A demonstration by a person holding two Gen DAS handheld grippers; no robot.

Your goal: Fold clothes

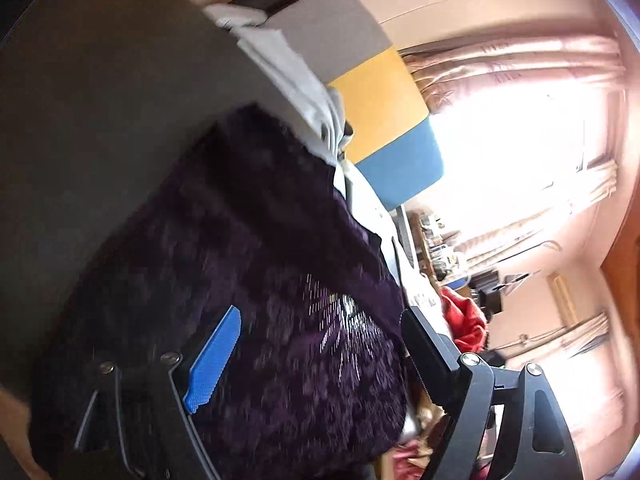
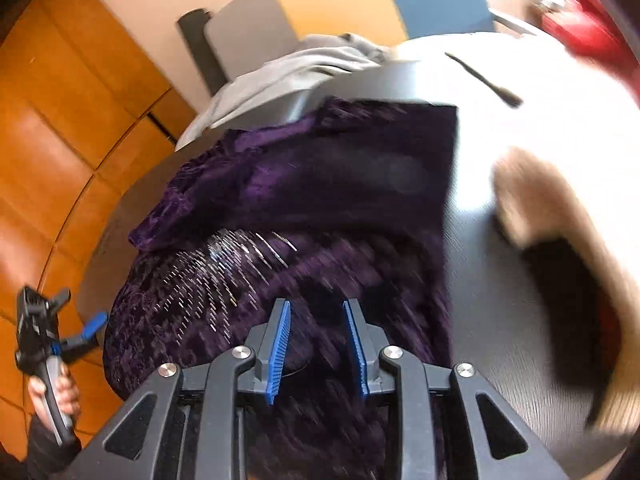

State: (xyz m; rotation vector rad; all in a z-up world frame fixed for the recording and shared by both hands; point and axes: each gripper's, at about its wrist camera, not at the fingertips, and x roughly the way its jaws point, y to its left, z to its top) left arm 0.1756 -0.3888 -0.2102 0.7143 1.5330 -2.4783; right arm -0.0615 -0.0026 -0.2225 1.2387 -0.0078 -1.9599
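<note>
- Purple velvet garment [image 2: 304,208] lies on the dark grey bench [image 2: 492,320], partly doubled: one flap is turned over the sequined front [image 2: 236,264], its right edge straight.
- Right gripper [image 2: 317,344] hangs low over the near hem, jaws parted, nothing clearly pinched between the blue pads [image 2: 280,344]. Motion blur hides any contact.
- Left gripper [image 1: 316,364] spread wide at the garment's left edge, empty.
- Risk: slippery velvet slides on the smooth bench, so the flap could skew or drag off the near-left edge.
- Risk: pads snag sequins.
- Grey garment [image 2: 288,72] just beyond may get caught in a far pull.
</note>
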